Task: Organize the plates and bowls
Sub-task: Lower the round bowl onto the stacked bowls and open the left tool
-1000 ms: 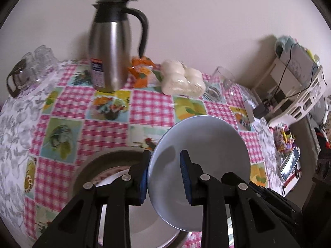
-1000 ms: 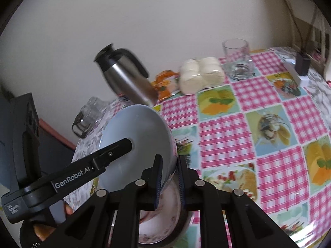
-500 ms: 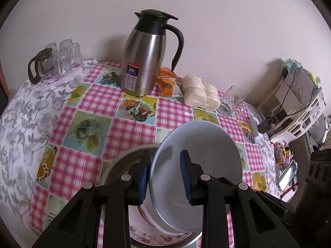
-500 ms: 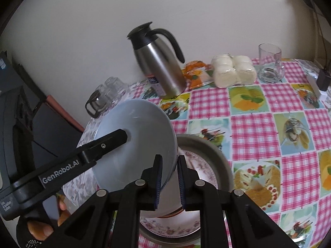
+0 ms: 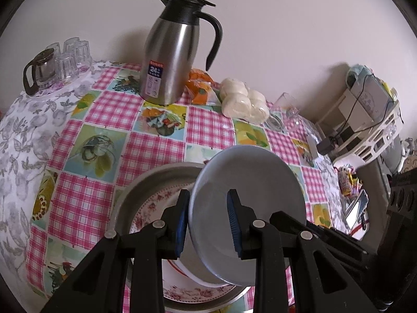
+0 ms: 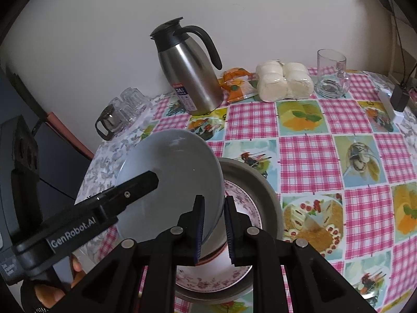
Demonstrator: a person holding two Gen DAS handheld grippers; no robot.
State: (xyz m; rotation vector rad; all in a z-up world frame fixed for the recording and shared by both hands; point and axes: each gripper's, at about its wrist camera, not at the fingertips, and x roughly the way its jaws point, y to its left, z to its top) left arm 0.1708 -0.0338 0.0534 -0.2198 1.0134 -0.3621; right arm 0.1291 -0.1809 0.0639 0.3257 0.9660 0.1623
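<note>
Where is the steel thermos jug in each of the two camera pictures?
Left wrist view: steel thermos jug stands top centre, by the wall.
Right wrist view: it stands upper centre, leaning in the lens.
Shared landmark: the wrapped white buns, to its right in both.

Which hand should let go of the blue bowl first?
Probably the right. The right gripper is already opening at the blue bowl's rim, while the left gripper holds the opposite rim over the plates.

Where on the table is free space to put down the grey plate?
Free: the checked cloth between the metal tray and the glass mug. Crowded: the back edge, with the thermos jug, the buns and the small glasses.
</note>
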